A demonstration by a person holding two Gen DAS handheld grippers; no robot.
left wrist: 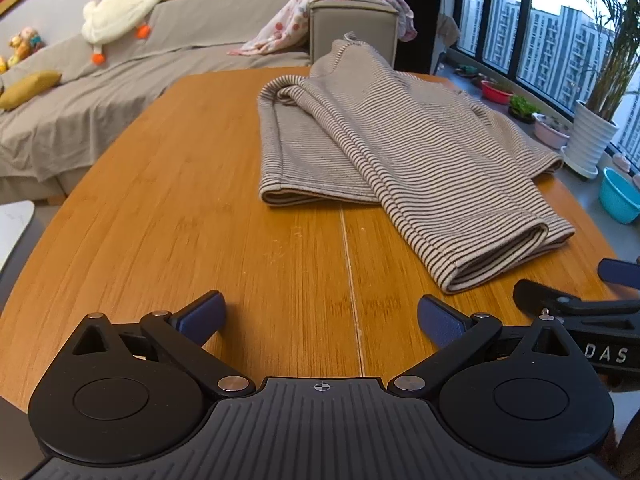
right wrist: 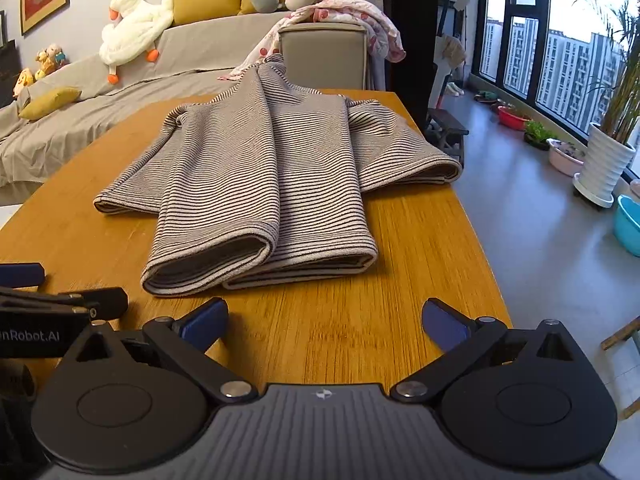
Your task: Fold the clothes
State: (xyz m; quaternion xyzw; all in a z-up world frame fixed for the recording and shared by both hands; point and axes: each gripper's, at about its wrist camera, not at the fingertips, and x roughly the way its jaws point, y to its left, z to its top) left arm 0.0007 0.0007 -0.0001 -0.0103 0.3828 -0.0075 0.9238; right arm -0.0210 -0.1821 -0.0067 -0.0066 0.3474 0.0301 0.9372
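A striped grey-beige garment (left wrist: 380, 152) lies on the wooden table (left wrist: 200, 208), partly folded, with two folded sleeve ends nearest me; the right wrist view shows the garment (right wrist: 272, 184) straight ahead. My left gripper (left wrist: 320, 320) hovers open over bare wood, short of the garment and to its left, with nothing between its blue pads (left wrist: 206, 314). My right gripper (right wrist: 326, 320) is open too, just short of the folded sleeve ends. Each gripper shows at the edge of the other's view: the right gripper (left wrist: 576, 284) and the left gripper (right wrist: 68, 284).
A grey sofa (left wrist: 120, 80) with a plush goose (left wrist: 116, 4) and a pink patterned blanket (left wrist: 320, 8) stands beyond the table. To the right are floor, a potted plant (right wrist: 604, 160), basins (right wrist: 628, 224) and windows. The table's right edge (right wrist: 476, 240) runs close to the garment.
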